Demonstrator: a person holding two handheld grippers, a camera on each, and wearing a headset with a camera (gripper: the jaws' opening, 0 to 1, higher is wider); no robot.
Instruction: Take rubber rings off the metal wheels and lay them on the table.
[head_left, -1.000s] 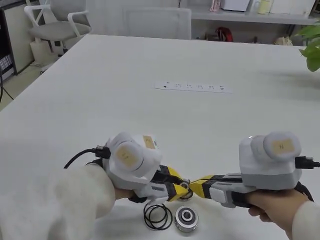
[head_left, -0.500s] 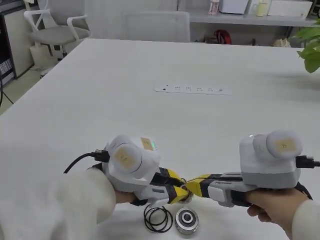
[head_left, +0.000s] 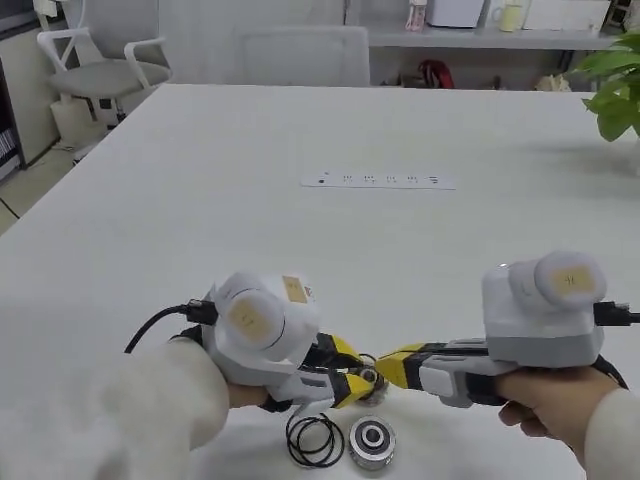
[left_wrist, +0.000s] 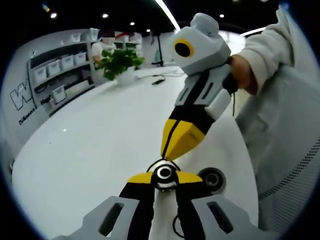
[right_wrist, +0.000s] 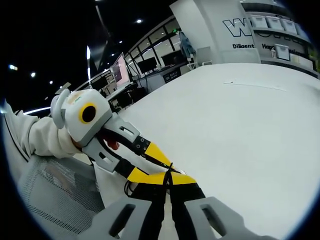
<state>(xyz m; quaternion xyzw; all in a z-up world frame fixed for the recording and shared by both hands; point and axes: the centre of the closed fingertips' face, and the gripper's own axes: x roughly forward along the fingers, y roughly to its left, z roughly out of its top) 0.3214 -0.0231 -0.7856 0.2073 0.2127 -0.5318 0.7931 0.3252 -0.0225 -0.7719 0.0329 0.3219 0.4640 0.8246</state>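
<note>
Rubber rings, already off, lie at the table's near edge beside a bare wheel. Just above, left gripper clamps a second wheel. Right gripper, jaws narrow, seems to nip its fitted ring. Stripping step in hand. Next: pull ring clear, lay it down. Power strip lies mid-table beyond.

White table. Power strip lies flat mid-table. Near the front edge: loose black rubber rings, probably two or three overlapping. Metal wheel just beside them.
</note>
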